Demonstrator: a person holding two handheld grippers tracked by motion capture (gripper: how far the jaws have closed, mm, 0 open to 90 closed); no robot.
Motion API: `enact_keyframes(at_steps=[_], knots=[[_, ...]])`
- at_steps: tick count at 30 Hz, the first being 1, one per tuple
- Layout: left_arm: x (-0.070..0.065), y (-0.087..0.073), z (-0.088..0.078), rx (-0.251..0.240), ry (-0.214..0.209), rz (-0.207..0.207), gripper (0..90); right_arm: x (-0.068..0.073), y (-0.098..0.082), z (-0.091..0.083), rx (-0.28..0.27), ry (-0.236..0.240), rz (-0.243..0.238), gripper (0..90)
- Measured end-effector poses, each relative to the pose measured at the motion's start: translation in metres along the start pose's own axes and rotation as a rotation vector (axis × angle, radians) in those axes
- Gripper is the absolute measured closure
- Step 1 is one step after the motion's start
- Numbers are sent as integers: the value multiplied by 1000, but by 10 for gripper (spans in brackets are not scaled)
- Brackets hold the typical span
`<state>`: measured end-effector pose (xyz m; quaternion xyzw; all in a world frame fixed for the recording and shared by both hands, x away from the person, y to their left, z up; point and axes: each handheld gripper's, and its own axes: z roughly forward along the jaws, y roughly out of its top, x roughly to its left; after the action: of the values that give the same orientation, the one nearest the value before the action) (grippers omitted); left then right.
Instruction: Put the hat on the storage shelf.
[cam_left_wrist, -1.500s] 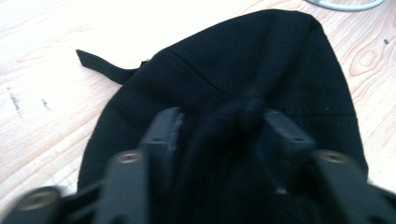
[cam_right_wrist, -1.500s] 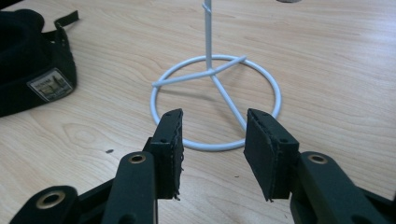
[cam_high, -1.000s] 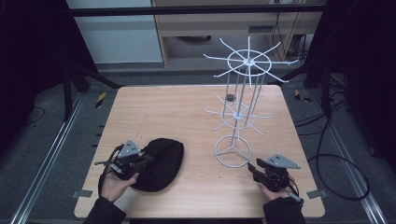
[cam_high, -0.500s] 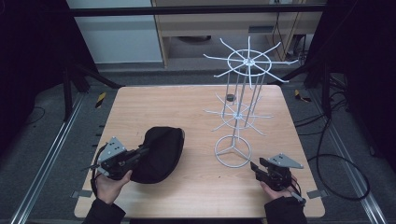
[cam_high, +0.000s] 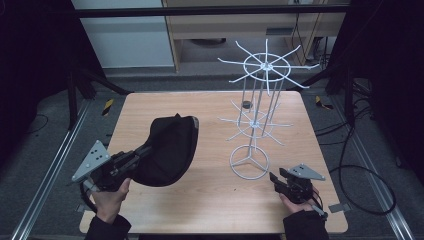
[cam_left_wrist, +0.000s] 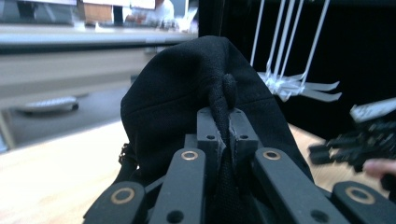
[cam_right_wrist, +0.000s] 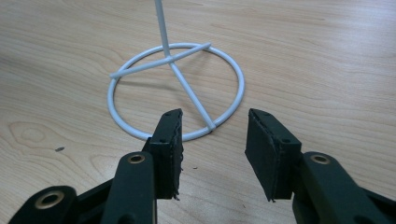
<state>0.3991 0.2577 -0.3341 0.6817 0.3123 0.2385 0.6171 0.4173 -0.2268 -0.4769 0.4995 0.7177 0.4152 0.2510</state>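
Observation:
A black cap (cam_high: 167, 147) hangs lifted off the wooden table (cam_high: 150, 107), its crown towards the rack. My left gripper (cam_high: 142, 151) is shut on a fold of the cap (cam_left_wrist: 187, 93), the cloth pinched between the pads (cam_left_wrist: 208, 130). A white wire rack (cam_high: 257, 95) with two rings of spokes stands right of centre on a ring base (cam_high: 248, 161). My right gripper (cam_high: 275, 179) rests low near the table's front right, just short of the ring base (cam_right_wrist: 175, 91). Its jaws stand open with nothing between them (cam_right_wrist: 212, 140).
A small dark object (cam_high: 246, 104) lies on the table behind the rack. Metal rails run along the floor on both sides. In the left gripper view the other gripper (cam_left_wrist: 359, 144) and a fingertip appear at the right edge.
My left gripper has risen with the cap, lifting it from flat on the table and swinging it towards the rack. The right gripper has stayed put.

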Motion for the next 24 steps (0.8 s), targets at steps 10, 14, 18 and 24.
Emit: enact_keyframes(at_steps=[10, 14, 18, 24], knots=[[-13, 33, -1, -125, -51, -14, 851, -1, 0, 0, -2, -2, -1, 559], [-16, 45, 1, -166, -77, -34, 851, 0, 0, -1, 1, 0, 5, 559], [-20, 56, 4, -204, -92, -41, 851, 0, 0, 0, 4, -1, 1, 557], [-26, 70, 4, -260, -119, -46, 851, -1, -1, 1, 2, -4, -9, 556]])
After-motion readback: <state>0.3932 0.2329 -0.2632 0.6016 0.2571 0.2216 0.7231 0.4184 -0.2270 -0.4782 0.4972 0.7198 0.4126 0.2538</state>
